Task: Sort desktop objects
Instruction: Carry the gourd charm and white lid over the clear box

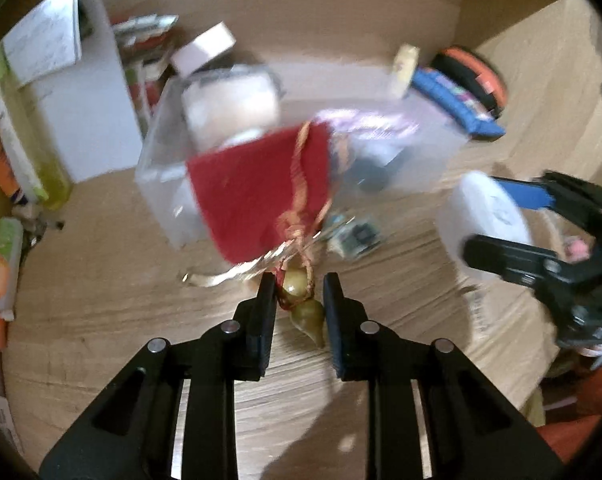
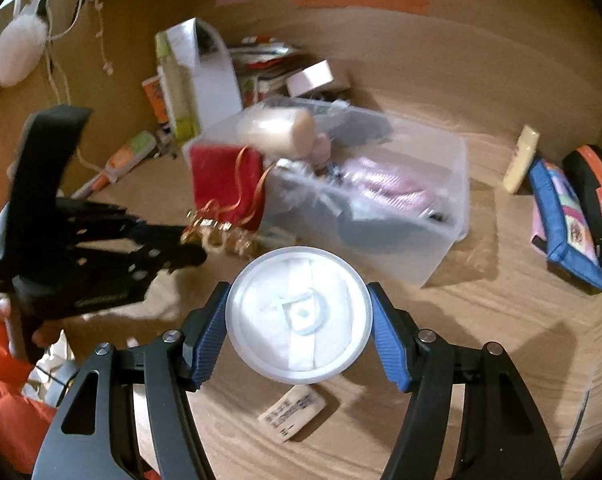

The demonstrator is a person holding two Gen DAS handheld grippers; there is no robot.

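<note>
A red velvet pouch with a gold drawstring hangs against the near corner of a clear plastic box. My left gripper is shut on the drawstring's olive gourd-shaped beads, just above the wooden desk. The right wrist view shows the pouch draped at the box's left corner, with the left gripper at its cord. My right gripper is shut on a round white lidded container, its blue pads pressing on both sides. In the left wrist view this container and the right gripper hang at the right.
The box holds a cream roll and a pink bag. A white carton and packets stand behind it. A blue pouch and an orange-black case lie right. A printed label lies near; a person's orange sleeve is at left.
</note>
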